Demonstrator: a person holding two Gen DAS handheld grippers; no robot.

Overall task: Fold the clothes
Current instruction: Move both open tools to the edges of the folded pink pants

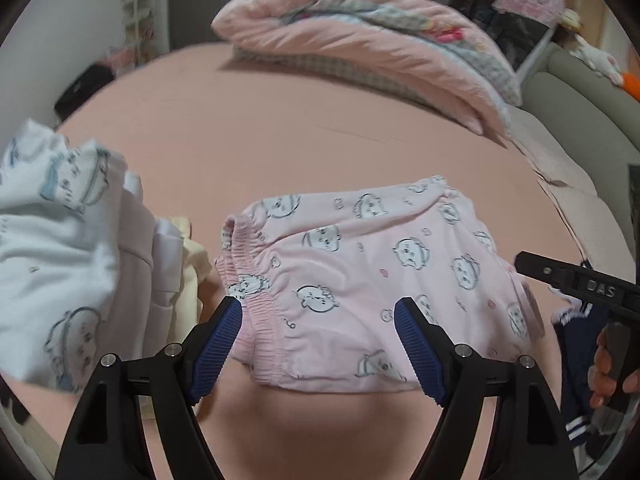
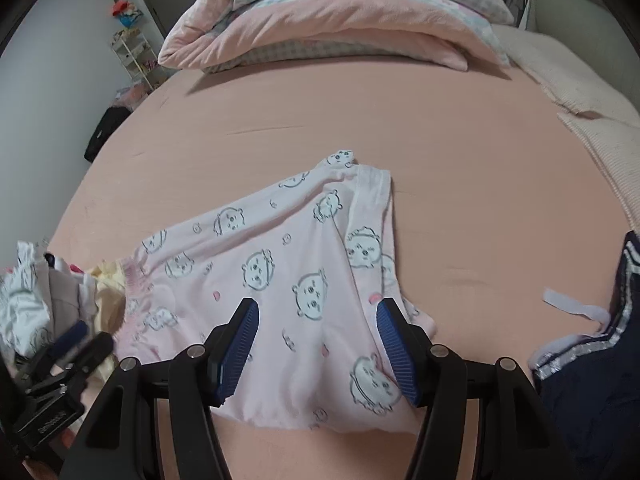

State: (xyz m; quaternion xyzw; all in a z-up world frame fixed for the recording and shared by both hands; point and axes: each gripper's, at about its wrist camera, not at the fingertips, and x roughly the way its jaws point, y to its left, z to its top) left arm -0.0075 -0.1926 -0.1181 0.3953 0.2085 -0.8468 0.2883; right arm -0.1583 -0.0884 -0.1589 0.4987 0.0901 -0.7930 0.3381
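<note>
Pink pyjama trousers (image 1: 360, 272) with a cartoon print lie folded on the pink bed sheet (image 1: 240, 128); they also show in the right wrist view (image 2: 280, 280). My left gripper (image 1: 318, 312) is open, its jaws over the elastic waistband end of the trousers, holding nothing. My right gripper (image 2: 318, 312) is open over the near hem end of the trousers, holding nothing. The right gripper's body shows at the right edge of the left wrist view (image 1: 580, 280), and the left gripper shows blurred at the lower left of the right wrist view (image 2: 76, 340).
A pile of white, pink and yellow clothes (image 1: 80, 248) lies left of the trousers. A navy garment with striped trim (image 2: 592, 360) lies to the right. A folded pink quilt (image 2: 332, 20) sits at the far end of the bed. A beige blanket (image 2: 592, 120) covers the right side.
</note>
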